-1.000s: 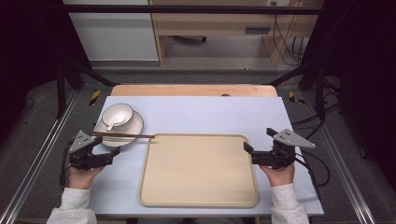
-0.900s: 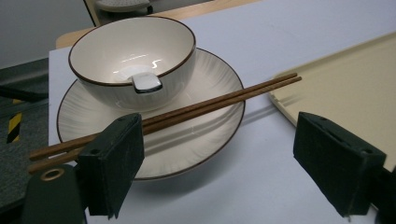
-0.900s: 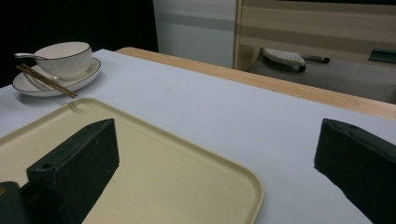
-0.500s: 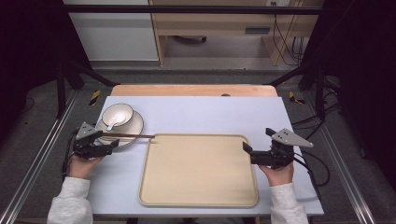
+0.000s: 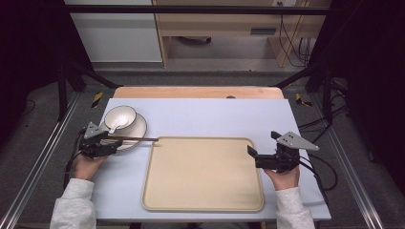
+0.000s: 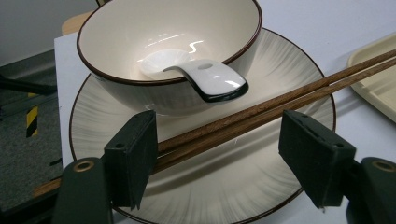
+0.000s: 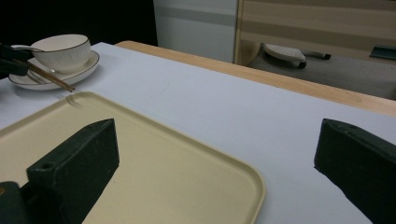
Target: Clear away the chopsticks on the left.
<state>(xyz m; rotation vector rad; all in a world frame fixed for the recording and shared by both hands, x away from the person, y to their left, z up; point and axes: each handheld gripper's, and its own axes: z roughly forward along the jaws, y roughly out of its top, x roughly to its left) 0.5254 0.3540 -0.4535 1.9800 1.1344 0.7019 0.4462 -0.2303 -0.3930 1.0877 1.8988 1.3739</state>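
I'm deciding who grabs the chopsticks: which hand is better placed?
Left. Its tongs already straddle the chopsticks on the plate, jaws just closing. The right tongs hover beyond the tray's far side.

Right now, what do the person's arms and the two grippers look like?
Both forearms wear light grey sleeves. Each hand carries a black gripper with two blocky black jaws. The left gripper and the right gripper each have a grey three-cornered plate on top, dotted with small holes, and a black cable trailing behind.
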